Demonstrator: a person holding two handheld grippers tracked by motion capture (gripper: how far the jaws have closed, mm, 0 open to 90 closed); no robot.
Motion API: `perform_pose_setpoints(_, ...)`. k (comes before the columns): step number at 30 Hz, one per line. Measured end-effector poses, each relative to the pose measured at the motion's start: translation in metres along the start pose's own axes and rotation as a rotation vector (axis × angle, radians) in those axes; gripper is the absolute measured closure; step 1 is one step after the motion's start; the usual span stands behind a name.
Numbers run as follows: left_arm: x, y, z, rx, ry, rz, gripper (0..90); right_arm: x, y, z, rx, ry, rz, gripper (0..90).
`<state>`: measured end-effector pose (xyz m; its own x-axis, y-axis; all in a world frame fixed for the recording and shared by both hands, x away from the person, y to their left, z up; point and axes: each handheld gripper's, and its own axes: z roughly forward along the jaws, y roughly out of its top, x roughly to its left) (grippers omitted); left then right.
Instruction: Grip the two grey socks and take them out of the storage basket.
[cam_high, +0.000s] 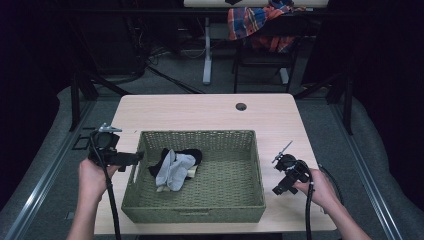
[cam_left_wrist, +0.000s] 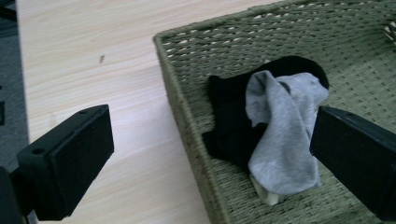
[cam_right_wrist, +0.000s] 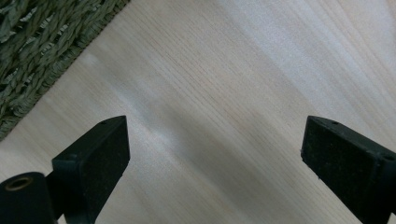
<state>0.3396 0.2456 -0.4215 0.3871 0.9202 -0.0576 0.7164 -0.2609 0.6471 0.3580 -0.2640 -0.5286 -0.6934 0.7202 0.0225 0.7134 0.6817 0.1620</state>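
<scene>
Left gripper (cam_left_wrist: 210, 158): jaws wide apart, holding nothing; one jaw over the pale wooden table (cam_left_wrist: 93, 56), the other over the olive-green woven rectangular basket (cam_left_wrist: 180, 93), so it straddles the basket's wall.
Right gripper (cam_right_wrist: 215, 158): jaws spread, empty, above bare table with the basket's edge off to its upper left.
Socks: a soft grey sock (cam_left_wrist: 280, 135) draped over a black sock (cam_left_wrist: 229, 126), with a bit of cream fabric (cam_left_wrist: 266, 196) peeking beneath, lying inside the basket just ahead of the left gripper, between its jaws in that gripper's view.
Long axis: the grey sock runs from near the gripper away towards the basket's far wall; which end is the toe I cannot tell.
Risk: closing here would likely catch the wicker wall, not cloth.
Risk: a pinch on the pile may lift both socks together, since they overlap.
</scene>
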Motion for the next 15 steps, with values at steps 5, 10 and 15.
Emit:
perform_pose_setpoints(5,-0.008,0.006,0.005,0.007,-0.025,0.027,0.0,0.000,0.000,0.000,0.000,0.001,0.004,7.6)
perform_pose_setpoints(10,-0.016,0.012,0.011,0.011,-0.049,0.043,0.0,0.000,0.000,-0.001,0.005,0.000,0.001,7.6)
perform_pose_setpoints(15,-0.026,0.020,0.022,0.018,-0.070,0.051,0.0,0.000,0.000,0.000,0.000,-0.001,0.006,7.6)
